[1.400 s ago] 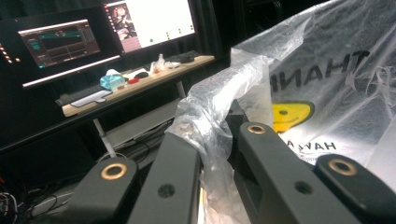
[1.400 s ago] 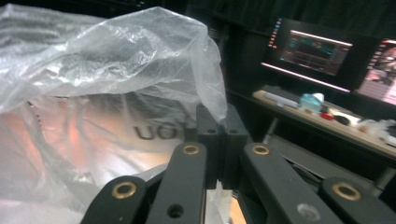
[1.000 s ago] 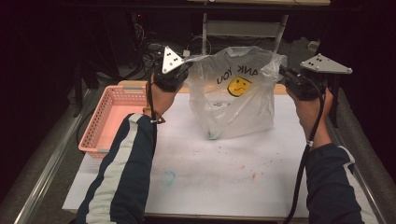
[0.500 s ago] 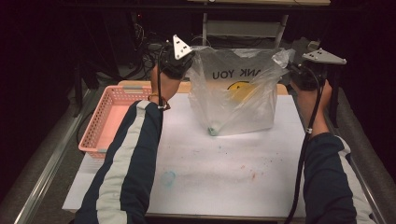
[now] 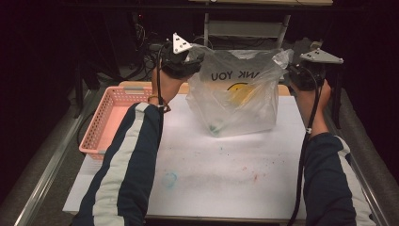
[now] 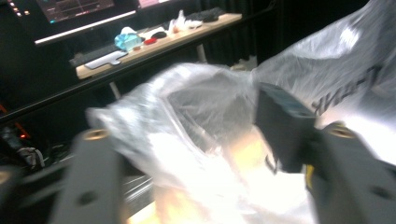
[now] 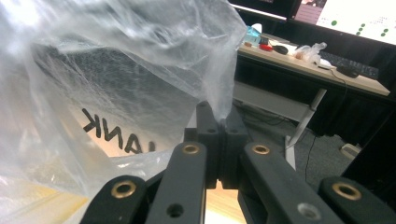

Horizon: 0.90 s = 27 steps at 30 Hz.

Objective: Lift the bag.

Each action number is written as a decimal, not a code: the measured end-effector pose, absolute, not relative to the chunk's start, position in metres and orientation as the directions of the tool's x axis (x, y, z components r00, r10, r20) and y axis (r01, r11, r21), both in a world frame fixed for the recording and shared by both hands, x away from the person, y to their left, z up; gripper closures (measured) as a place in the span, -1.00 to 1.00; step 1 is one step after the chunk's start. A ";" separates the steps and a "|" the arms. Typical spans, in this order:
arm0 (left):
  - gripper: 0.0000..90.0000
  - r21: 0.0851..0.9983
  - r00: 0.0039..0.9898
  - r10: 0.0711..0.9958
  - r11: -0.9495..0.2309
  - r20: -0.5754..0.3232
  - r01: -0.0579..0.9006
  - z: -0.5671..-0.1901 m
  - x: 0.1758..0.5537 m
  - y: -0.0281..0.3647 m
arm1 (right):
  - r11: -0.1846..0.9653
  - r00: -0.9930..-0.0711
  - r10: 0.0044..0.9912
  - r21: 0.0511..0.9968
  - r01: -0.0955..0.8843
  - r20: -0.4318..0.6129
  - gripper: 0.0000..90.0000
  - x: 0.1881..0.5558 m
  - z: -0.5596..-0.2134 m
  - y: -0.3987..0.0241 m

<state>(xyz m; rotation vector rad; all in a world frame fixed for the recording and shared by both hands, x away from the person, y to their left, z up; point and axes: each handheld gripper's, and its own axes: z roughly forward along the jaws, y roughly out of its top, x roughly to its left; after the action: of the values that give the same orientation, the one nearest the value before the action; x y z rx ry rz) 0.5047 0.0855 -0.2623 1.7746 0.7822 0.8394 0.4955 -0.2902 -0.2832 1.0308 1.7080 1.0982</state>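
Since the earlier frames the plastic bag [image 5: 242, 96] has sunk onto the table [image 5: 226, 174] and stands there between both jaws. The left gripper [image 5: 192, 62] has just been opening its jaws; bag film lies loose between them, not pressed. The right gripper [image 7: 219, 135] keeps its jaws shut on the bag's corner. A pink basket [image 5: 110, 120] lies beside the left forearm, apart from the bag.
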 end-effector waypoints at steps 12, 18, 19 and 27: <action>-0.51 0.901 0.628 0.746 -0.404 0.224 0.159 -0.268 0.479 0.103 | 0.289 -0.291 0.929 0.940 0.181 -0.230 1.00 0.490 -0.285 -0.294; -0.52 0.897 0.621 0.759 -0.394 0.196 0.199 -0.283 0.479 0.118 | 0.287 -0.267 0.935 0.940 0.183 -0.233 1.00 0.488 -0.284 -0.301; -0.57 0.903 0.625 0.759 -0.382 0.184 0.198 -0.284 0.479 0.122 | 0.284 -0.265 0.936 0.940 0.187 -0.230 1.00 0.488 -0.284 -0.302; -0.58 0.928 0.587 0.791 -0.332 0.174 0.172 -0.277 0.474 0.130 | 0.274 -0.295 0.932 0.943 0.189 -0.212 0.99 0.487 -0.286 -0.304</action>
<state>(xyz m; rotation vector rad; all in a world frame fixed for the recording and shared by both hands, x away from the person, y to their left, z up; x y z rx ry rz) 0.4744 0.1296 -0.2769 1.8289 0.7833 0.7846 0.4873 -0.3039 -0.2861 1.0371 1.6896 1.0929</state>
